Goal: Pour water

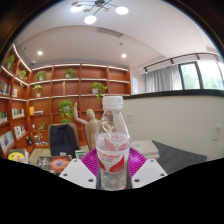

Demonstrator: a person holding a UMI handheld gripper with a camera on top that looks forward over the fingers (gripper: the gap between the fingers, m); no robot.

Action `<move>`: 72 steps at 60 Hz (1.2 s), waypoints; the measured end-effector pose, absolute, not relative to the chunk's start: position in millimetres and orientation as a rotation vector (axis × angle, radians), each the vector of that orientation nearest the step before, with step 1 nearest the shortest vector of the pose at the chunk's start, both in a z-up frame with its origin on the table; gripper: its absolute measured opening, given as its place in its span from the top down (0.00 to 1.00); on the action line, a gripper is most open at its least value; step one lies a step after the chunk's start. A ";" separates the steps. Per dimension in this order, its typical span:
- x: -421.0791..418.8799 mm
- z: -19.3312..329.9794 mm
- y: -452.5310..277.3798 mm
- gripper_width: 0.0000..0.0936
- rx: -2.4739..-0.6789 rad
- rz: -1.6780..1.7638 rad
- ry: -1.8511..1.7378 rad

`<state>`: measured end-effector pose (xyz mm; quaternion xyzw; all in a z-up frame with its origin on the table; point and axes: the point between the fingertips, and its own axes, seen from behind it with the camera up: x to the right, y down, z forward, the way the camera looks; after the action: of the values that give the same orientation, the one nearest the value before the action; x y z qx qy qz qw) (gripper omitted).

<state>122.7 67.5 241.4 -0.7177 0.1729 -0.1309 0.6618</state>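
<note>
- The water bottle (113, 143) stands upright between the two fingers of my tool (113, 172), its white cap up and its long axis running straight up from the fingers; both pink pads (92, 163) press against its clear sides near the red label, so I judge it pinched and held.
- Measured from the bottle: it sits dead ahead of the tool, centred, with no lean to either side that I can make out. A pour, as I judge it, turns on tipping that upright axis over toward a vessel, and I see no cup or glass anywhere around the bottle.
- Just behind the bottle and below it lies a dark bench (170, 157), with a pale stack of what may be books (144, 149) beside the bottle.
- Beyond the bottle a wooden figure (90, 128) stands, and behind that a wall of wooden shelves (70, 85) with potted plants (65, 107).
- Off to the other side of the bottle, curtained windows (185, 76); above it, ceiling lamps (95, 12).
</note>
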 end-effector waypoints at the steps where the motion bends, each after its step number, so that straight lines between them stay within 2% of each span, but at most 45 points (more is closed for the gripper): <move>1: 130.0 229.4 72.6 0.59 -1.621 -0.303 0.397; 3: 146.3 210.7 77.8 0.59 -1.618 -0.311 0.403; 19: 183.0 129.7 103.0 0.59 -1.737 -0.361 0.413; 27: 185.6 103.0 110.1 0.59 -1.753 -0.327 0.424; 37: 185.5 103.7 112.2 0.56 -1.731 -0.323 0.424; 46: 184.8 102.2 110.2 0.40 -1.734 -0.305 0.439; 51: 184.1 94.0 102.0 0.23 -1.776 -0.321 0.434; 58: 178.9 84.9 79.6 0.05 -1.818 -0.359 0.422; 72: 118.8 87.7 9.8 0.05 -1.860 -0.277 0.276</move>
<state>118.8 9.8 87.7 -0.7963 0.1182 -0.1184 0.5813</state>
